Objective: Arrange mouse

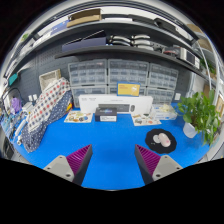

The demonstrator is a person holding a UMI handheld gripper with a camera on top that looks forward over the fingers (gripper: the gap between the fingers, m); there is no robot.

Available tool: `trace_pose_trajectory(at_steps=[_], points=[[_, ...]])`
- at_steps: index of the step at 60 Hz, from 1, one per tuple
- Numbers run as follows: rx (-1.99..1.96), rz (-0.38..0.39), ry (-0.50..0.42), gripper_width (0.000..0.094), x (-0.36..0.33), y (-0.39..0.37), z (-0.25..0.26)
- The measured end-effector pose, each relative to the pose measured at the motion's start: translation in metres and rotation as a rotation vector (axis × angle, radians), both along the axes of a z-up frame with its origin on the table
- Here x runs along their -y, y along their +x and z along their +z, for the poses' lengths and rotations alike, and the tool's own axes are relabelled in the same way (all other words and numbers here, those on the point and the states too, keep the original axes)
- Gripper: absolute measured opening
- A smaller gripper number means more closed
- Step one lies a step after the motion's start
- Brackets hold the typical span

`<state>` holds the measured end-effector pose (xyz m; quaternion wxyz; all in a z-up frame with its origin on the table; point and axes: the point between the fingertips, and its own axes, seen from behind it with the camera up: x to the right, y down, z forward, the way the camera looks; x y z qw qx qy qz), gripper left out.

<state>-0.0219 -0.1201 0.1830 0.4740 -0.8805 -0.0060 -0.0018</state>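
I had the gripper (112,160) raised over the blue table (110,150), fingers spread wide and holding nothing, bare table showing between the pads (78,160). From that height I could not make out a mouse. A dark round pad (160,140) lay ahead to the right near a plant (203,112); I judged it the likely target and was hovering to search.

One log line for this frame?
gripper open, empty | above blue table | black round mat ahead right | plant beyond | mouse not identifiable
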Motion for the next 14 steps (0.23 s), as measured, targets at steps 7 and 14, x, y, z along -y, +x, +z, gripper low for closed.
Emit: trace_pose_trajectory(at_steps=[7,14], points=[[-0.009,0.013,0.001,0.0857,0.005,-0.011,-0.001],[0.004,0.01,-0.009,0.0856,0.01,-0.012,-0.005]])
